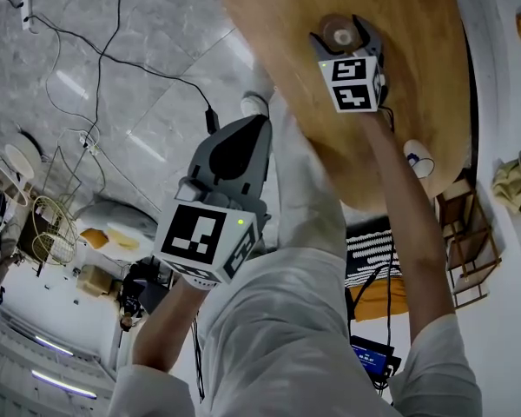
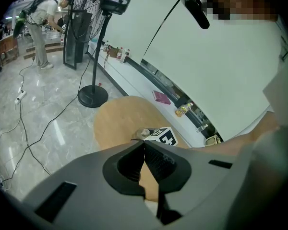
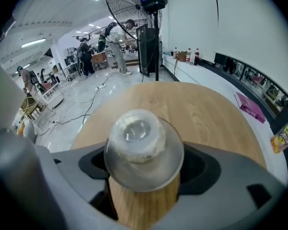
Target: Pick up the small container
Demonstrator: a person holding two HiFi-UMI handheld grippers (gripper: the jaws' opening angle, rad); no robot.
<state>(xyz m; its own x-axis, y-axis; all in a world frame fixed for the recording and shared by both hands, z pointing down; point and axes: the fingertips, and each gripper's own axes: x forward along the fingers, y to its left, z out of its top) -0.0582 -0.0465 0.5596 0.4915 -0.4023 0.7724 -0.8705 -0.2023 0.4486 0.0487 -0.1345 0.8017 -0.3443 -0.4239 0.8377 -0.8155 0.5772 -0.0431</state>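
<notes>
A small clear container [image 1: 337,33] with a wide rim stands on the round wooden table [image 1: 417,59]. My right gripper [image 1: 340,26] reaches over the table with one finger on each side of it. In the right gripper view the container [image 3: 143,147] fills the space between the wide-spread jaws of the right gripper [image 3: 144,169]; its rim comes up to both pads, and I see no squeeze. My left gripper [image 1: 260,120] hangs off the table's edge over the floor. In its own view the left gripper [image 2: 144,142] has its tips together with nothing in them.
A white cup-like thing [image 1: 418,159] sits at the table's near edge, and a wooden chair [image 1: 469,241] stands beside it. Cables [image 1: 95,59] run over the grey floor. A fan stand [image 2: 92,96] rises beyond the table. A pink book [image 3: 249,107] lies on the wall ledge.
</notes>
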